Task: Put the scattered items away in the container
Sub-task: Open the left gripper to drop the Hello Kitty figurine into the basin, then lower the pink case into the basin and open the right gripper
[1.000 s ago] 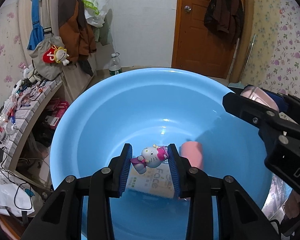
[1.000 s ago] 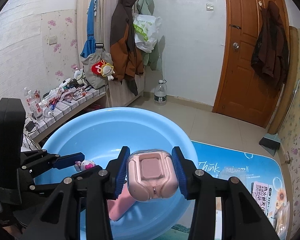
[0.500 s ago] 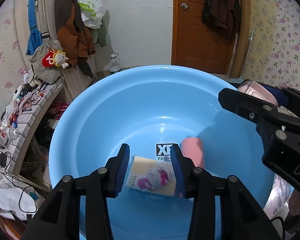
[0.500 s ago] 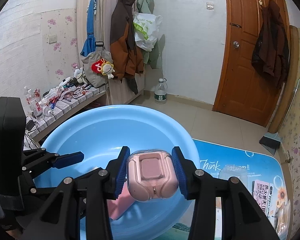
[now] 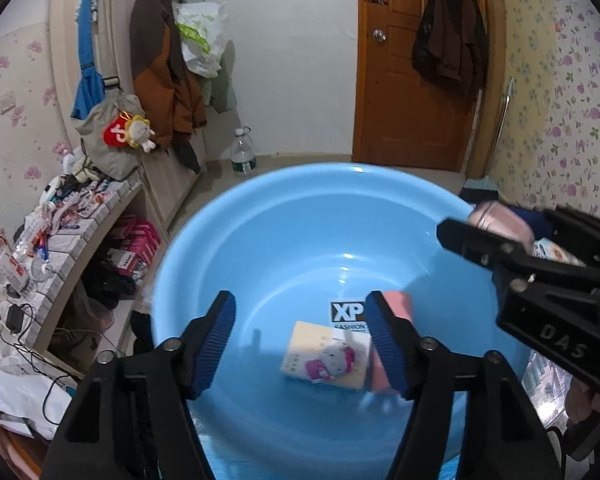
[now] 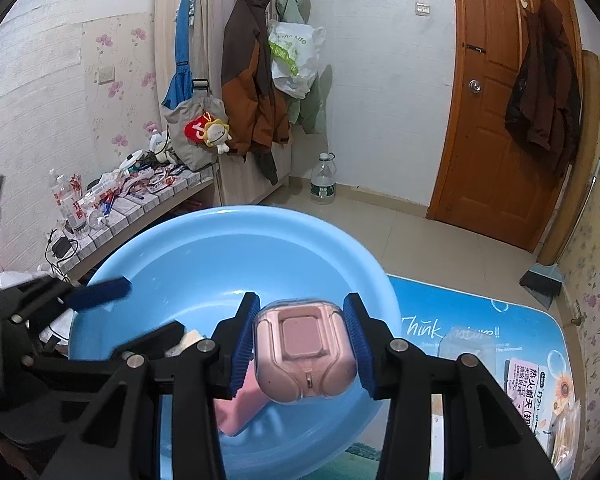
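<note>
Room: floral wallpaper, brown wooden door (image 5: 410, 60), coats hanging.
Container: round blue plastic basin (image 5: 284, 240).
Left gripper (image 5: 300, 340): jaws have just been opening, nothing between them; small white-and-pink cat figure (image 5: 332, 362) has dropped onto cream packet (image 5: 308, 340) inside basin.
Right gripper (image 6: 303, 346): clamps rounded pink case (image 6: 304, 354) above basin.
Meaning: one item stowed; case likely next.

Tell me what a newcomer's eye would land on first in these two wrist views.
The big round light-blue plastic basin fills both views; on its floor lie a cream tissue pack with a small white-and-pink cat toy on it, and a pink block beside them. The left gripper, jaws just opened and empty, hangs above them. The right gripper clamps a rounded pink case in a clear shell over the basin's near rim.
</note>
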A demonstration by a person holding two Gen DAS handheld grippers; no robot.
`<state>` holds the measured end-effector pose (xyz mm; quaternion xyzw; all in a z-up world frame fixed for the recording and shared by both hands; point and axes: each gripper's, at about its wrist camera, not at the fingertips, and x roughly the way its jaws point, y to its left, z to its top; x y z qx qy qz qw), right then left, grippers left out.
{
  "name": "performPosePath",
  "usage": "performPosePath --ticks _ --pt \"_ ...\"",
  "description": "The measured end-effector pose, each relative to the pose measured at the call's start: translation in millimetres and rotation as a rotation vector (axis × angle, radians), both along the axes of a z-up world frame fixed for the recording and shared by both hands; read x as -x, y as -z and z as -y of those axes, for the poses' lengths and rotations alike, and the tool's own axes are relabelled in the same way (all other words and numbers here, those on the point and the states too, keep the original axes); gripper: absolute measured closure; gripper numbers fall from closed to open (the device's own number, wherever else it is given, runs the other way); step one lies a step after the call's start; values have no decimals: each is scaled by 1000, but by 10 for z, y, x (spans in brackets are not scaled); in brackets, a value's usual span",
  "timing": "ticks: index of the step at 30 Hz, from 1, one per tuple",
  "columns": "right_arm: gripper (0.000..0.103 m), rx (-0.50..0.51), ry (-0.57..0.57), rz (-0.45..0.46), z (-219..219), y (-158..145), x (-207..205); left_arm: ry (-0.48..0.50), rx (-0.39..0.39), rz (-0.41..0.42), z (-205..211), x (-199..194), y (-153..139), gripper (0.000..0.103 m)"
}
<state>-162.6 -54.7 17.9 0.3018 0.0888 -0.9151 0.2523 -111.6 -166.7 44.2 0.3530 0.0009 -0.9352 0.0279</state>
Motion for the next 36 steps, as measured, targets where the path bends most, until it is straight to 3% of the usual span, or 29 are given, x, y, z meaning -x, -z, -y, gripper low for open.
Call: performPosePath --ticks 8,20,36 --pt "58 -33 -28 48 113 94 -2 -56 -6 -63 263 -156 -146 12" --pt "58 -118 -69 167 323 350 48 -98 -33 -60 441 -246 -97 11" --pt "58 -231 -125 213 489 520 -28 -94 -54 -42 414 -276 -14 11"
